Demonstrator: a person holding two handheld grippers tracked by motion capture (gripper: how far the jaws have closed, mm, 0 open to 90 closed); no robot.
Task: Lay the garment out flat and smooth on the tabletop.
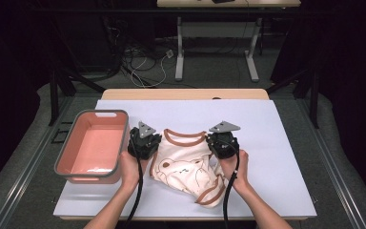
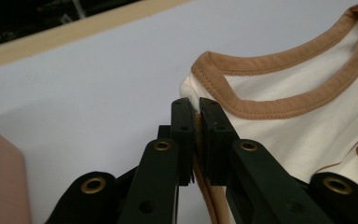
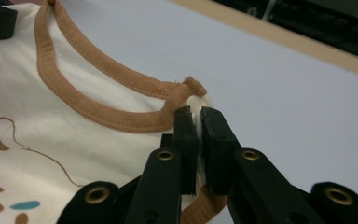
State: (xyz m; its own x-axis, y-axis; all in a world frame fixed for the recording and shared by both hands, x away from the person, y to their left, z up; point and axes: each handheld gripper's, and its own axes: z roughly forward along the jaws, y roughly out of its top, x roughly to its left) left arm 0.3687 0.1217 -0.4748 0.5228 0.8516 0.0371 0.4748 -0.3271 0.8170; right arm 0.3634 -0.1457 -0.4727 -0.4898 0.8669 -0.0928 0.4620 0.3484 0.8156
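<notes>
While both of my tools are clamped on the cream cotton T-shirt with brown ribbed trim [image 1: 186,164], the garment hangs between them over the middle of the pale lilac table mat [image 1: 267,124], its lower part bunched toward the near right. My left gripper [image 2: 196,108] has its jaws pinched almost together on the left shoulder edge, just beside the collar band; my right gripper [image 3: 199,112] is closed equally tight on the right shoulder, where the collar seam ends. Cloth shows between the pads in both gripper views, so each hold appears sound, though the bite is shallow.

Judgement: the step in hand is lifting the shirt by its shoulders to shake it flat. To do it well I should keep both hands level, draw them gently apart until the collar line is taut, and rise evenly so that the hem clears the mat without dragging. The salmon-pink plastic tub with grey rim [image 1: 76,138] stands near on the left; my left hand should stay clear of it.
</notes>
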